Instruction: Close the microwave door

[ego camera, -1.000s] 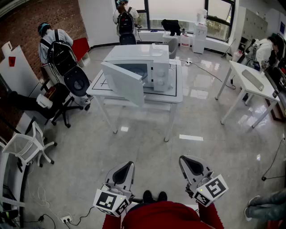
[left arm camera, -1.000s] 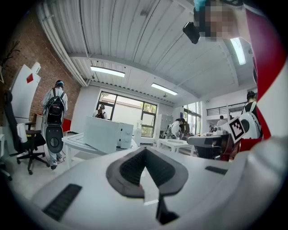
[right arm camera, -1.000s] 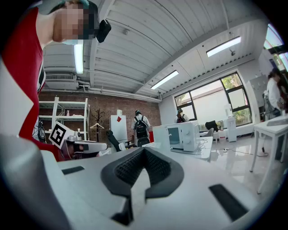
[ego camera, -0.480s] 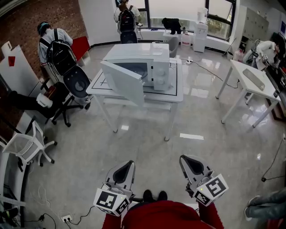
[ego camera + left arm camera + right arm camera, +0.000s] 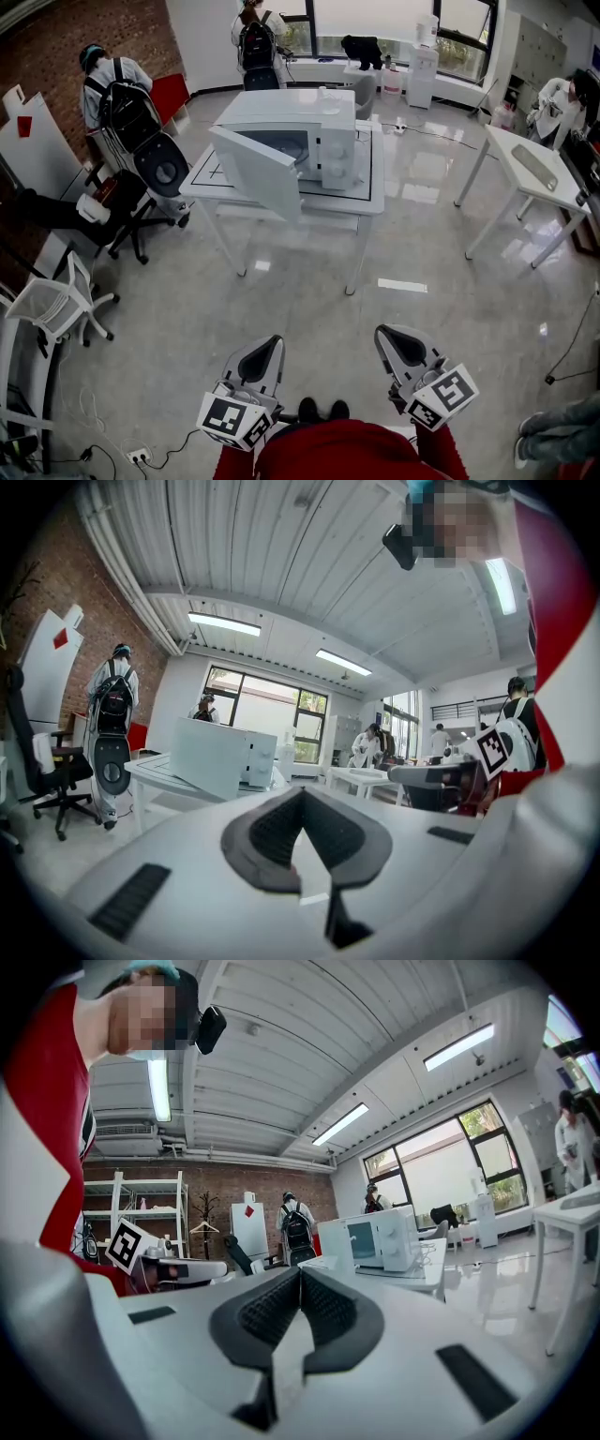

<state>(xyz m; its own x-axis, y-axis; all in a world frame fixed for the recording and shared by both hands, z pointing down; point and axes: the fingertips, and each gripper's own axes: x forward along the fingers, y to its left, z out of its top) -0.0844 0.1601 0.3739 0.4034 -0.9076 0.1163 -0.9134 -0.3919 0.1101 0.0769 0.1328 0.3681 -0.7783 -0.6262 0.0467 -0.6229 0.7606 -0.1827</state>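
Head view: a white microwave (image 5: 309, 127) stands on a white desk (image 5: 368, 183) across the room, well apart from both grippers. Its door (image 5: 257, 173) is open, hinged at the left side and swung out over the desk's front edge, with the cavity showing behind it. Left gripper (image 5: 271, 347) and right gripper (image 5: 388, 338) are held side by side low in the foreground, above the glossy floor (image 5: 309, 300), both pointing toward the microwave. Left and right gripper views: each gripper has its dark pads clenched together at the tips with nothing between them. A person with a backpack (image 5: 127, 108) stands left of the desk.
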